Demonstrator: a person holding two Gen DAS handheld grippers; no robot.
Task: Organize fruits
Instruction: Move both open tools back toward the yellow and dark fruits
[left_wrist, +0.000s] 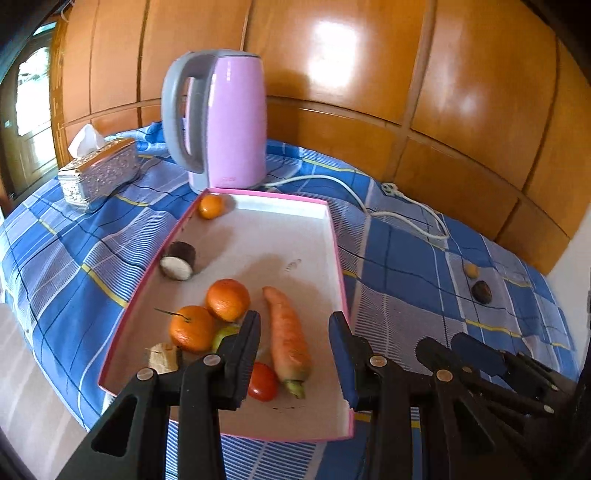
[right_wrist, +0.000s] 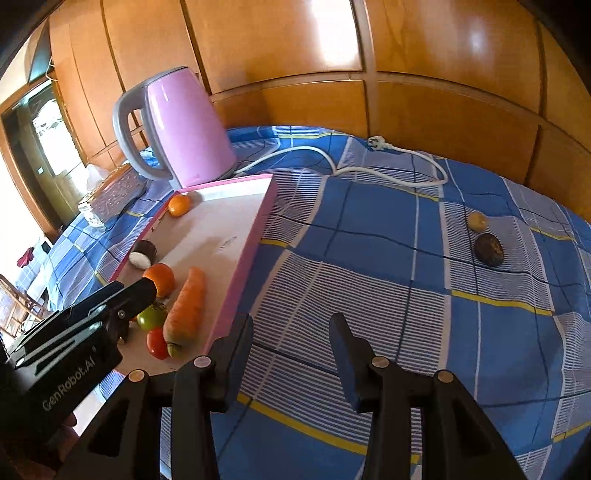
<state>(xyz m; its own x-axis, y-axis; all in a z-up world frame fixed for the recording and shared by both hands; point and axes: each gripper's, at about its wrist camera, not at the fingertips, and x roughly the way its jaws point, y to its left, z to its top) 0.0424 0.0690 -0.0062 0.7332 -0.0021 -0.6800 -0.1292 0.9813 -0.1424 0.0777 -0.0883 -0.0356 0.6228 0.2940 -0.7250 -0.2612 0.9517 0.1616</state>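
Observation:
A pink-rimmed white tray (left_wrist: 334, 236) (right_wrist: 258, 218) holds two oranges (left_wrist: 227, 299) side by side, a third small orange (left_wrist: 210, 206) in the far corner, a carrot (left_wrist: 286, 332) (right_wrist: 186, 306), a red tomato (left_wrist: 263, 382), a green tomato (right_wrist: 151, 317) and a dark cut stalk piece (left_wrist: 179, 260). My left gripper (left_wrist: 295, 326) (right_wrist: 146, 288) hovers open over the tray's near end, the carrot lying below its gap. My right gripper (right_wrist: 291, 330) (left_wrist: 443, 341) is open over bare cloth right of the tray. A small yellow fruit (right_wrist: 477, 220) and a dark round fruit (right_wrist: 488, 250) lie on the cloth at far right.
A pink kettle (left_wrist: 225, 122) stands behind the tray, its white cord (right_wrist: 369, 170) trailing across the blue checked cloth (right_wrist: 369, 295). A silver tissue box (left_wrist: 98, 173) sits at the left. Wooden panelling (left_wrist: 369, 74) backs the table. A pale woody chunk (left_wrist: 162, 358) lies in the tray's near corner.

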